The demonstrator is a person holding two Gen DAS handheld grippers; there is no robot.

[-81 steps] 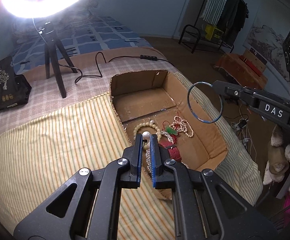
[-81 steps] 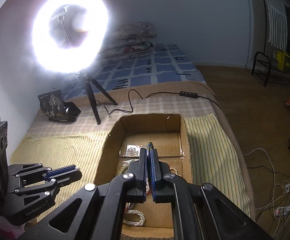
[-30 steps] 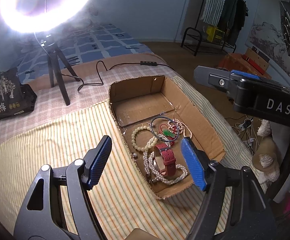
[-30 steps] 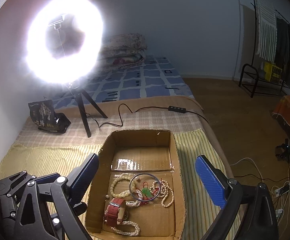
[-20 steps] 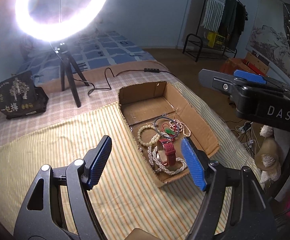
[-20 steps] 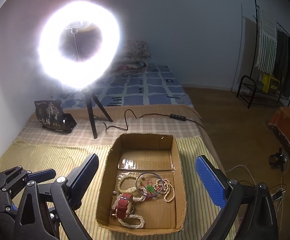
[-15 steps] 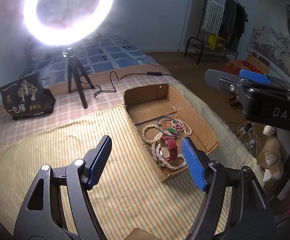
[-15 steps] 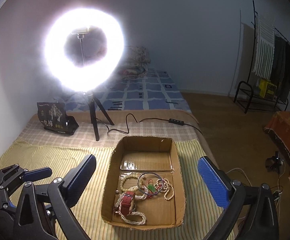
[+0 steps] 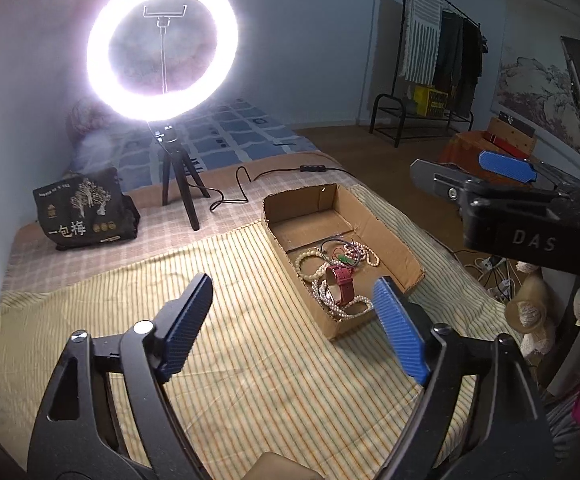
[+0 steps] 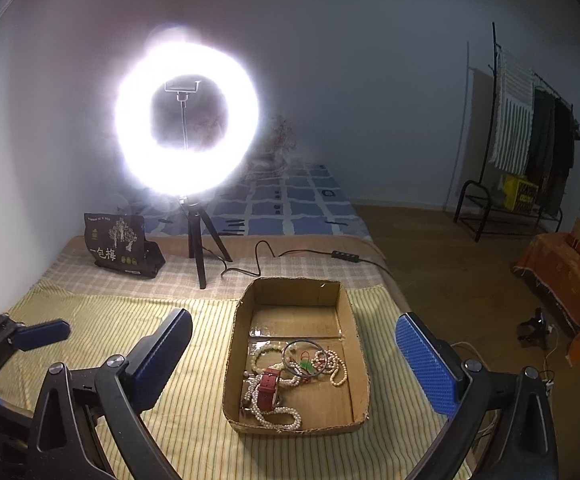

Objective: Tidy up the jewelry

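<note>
Right wrist view shows the right tongs (image 10: 293,364) wide open, holding nothing. Just ahead, between their tips, sits the cardboard box (image 10: 232,364) with pearl beads (image 10: 276,414), a red watch (image 10: 269,387) and a bangle (image 10: 301,353) (all tangled). The left tongs (image 9: 291,326) are open and empty too, with the box ahead to their right.

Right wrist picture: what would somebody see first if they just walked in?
First the glowing ring light on its tripod, at the far end of the bed, brighter than all else. Next the cardboard box on the striped yellow cloth, with pearl strands, a red watch strap and a thin bangle heaped in its near half. Both grippers' blue-padded jaws stand wide open, holding nothing.
</note>
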